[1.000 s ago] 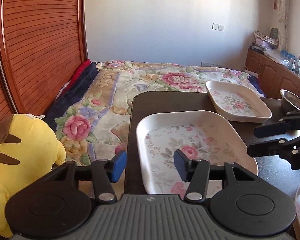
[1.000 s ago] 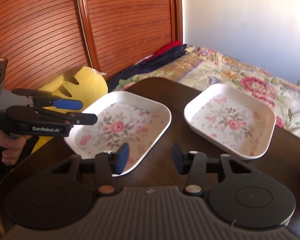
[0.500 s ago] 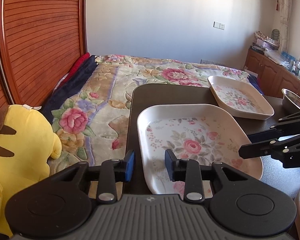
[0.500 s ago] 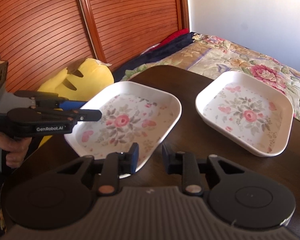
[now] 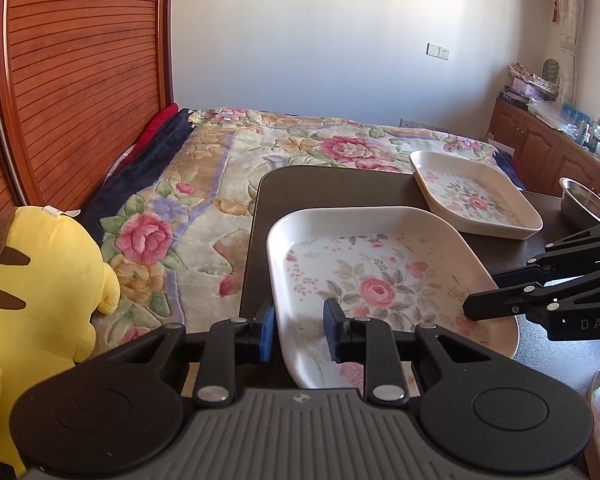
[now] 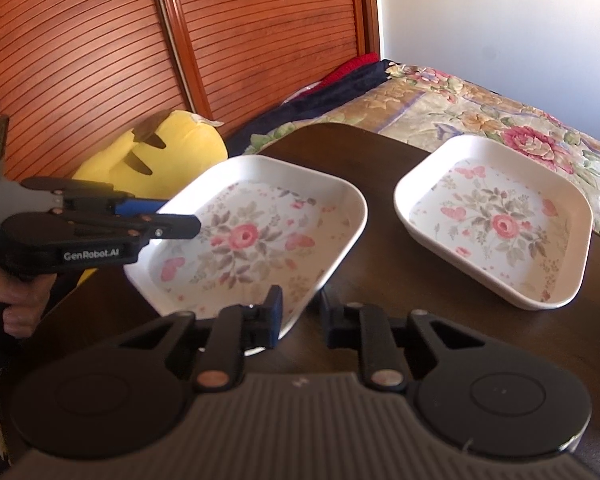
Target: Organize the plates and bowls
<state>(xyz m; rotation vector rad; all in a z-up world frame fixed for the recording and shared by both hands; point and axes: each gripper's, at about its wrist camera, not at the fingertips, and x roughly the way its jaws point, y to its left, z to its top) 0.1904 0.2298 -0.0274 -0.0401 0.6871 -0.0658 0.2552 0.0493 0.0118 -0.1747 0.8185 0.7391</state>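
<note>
- The left gripper [image 5: 299, 330] points down at a slant at the 7 o'clock rim of the nearer white rectangular floral plate [image 5: 380, 280], which lies on the dark brown worktop [image 5: 332, 188]. Its jaws have just been closing; the rim stands between the blue pads, but contact is not clear.
- The right gripper [image 6: 298, 316] points down at the same plate's 5 o'clock rim. Its jaws have likewise been narrowing, with the rim between them; the frame is blurred here, so a firm pinch cannot be confirmed.
- A second white floral plate [image 6: 496, 220] rests at 2 o'clock on the worktop, apart from the first.
- A hand [image 6: 18, 300] holding the left gripper's handle is cut off at the frame's edge.
- A steel bowl [image 5: 586, 204] is cropped at 3 o'clock.
</note>
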